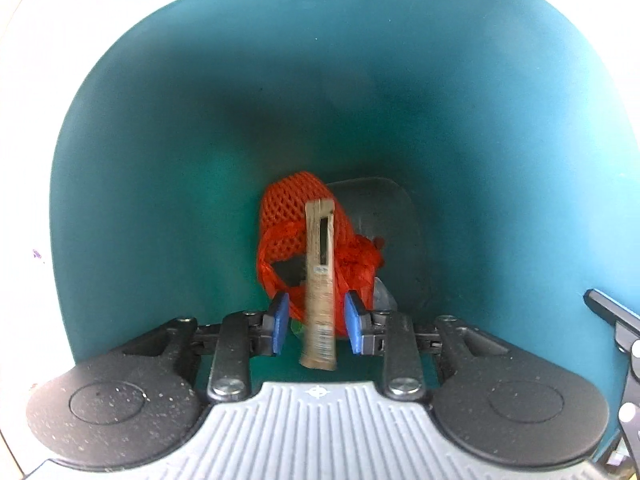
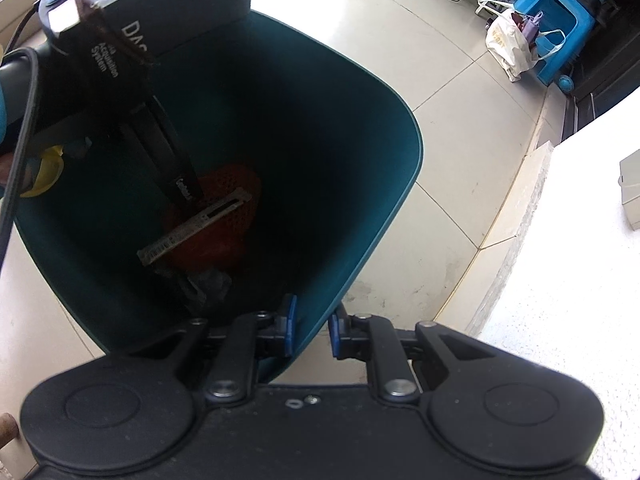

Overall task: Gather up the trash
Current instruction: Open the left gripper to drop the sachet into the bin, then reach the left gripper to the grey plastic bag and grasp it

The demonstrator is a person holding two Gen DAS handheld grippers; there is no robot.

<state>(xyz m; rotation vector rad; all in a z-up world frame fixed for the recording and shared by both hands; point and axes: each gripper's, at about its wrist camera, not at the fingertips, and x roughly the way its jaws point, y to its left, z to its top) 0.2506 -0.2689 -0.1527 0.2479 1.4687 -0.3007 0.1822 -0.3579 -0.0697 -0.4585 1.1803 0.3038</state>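
My left gripper (image 1: pixel 316 326) is inside the teal trash bin (image 1: pixel 160 160), jaws open. A flat tan cardboard strip (image 1: pixel 319 280) sits between the blue pads with gaps on both sides, blurred, over an orange mesh net (image 1: pixel 282 232) and a dark lid-like piece (image 1: pixel 384 216) at the bottom. In the right wrist view the strip (image 2: pixel 196 226) lies across the net (image 2: pixel 236 184) inside the bin, just below the left gripper's fingers (image 2: pixel 180 184). My right gripper (image 2: pixel 312 330) straddles the bin's near rim (image 2: pixel 316 320), one pad inside, one outside; the pads look slightly apart from the wall.
The bin stands on a beige tiled floor (image 2: pixel 460 140). A white counter edge (image 2: pixel 560 280) is at right. A blue plastic stool (image 2: pixel 560 28) and a white bag (image 2: pixel 508 44) stand far back. Dark crumpled trash (image 2: pixel 204 284) lies in the bin bottom.
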